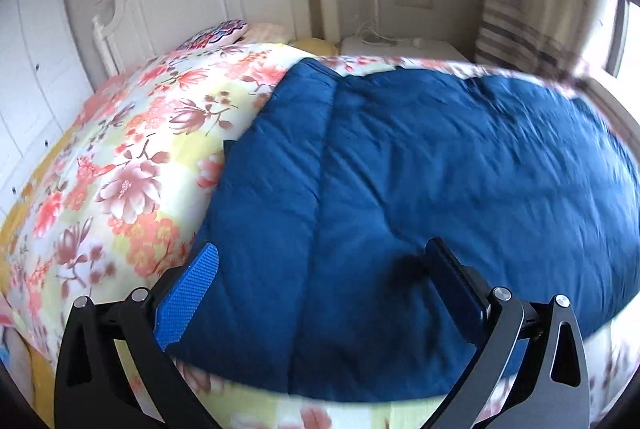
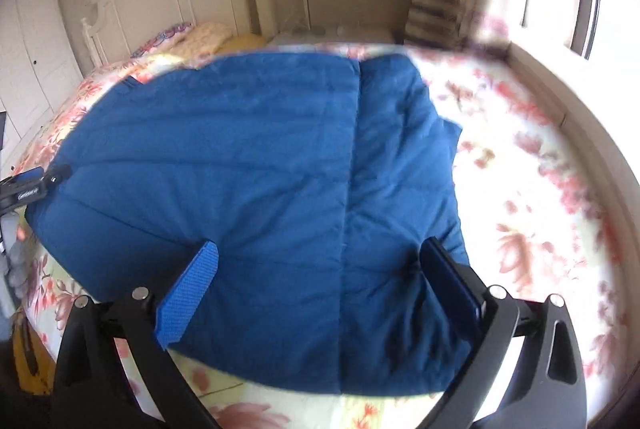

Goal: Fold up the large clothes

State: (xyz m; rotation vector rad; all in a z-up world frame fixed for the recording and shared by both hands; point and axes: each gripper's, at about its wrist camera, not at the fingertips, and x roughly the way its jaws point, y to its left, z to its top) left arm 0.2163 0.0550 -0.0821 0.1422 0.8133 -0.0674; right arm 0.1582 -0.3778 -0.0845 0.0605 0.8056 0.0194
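Slippage is the main danger in the left wrist view: the left gripper (image 1: 320,257) hangs with its jaws spread wide and holding nothing over the near hem of the blue padded garment (image 1: 400,165), which lies flat on the floral quilt (image 1: 132,133) and fills the picture from 6 o'clock up to 1 o'clock. If the fingers close on the top layer only, I judge that the thick, smooth padding could slide out or the lower layer could stay behind, and the fold would come out crooked. They could also pinch the quilt together with the hem, because the two lie touching at 6 o'clock. The right part of this view is smeared, so the far edge of the garment at 2 o'clock is hard to read. In the right wrist view the right gripper (image 2: 320,255) is likewise wide and empty above the same hem near 6 o'clock, and the garment spreads from 9 o'clock to 3 o'clock. Strong light from the window (image 2: 608,1) at 2 o'clock washes out the quilt there. At 9 o'clock a part of the other gripper shows at the edge of the garment; whether it touches the cloth I cannot tell. Sleeves and collar cannot be made out in either view.
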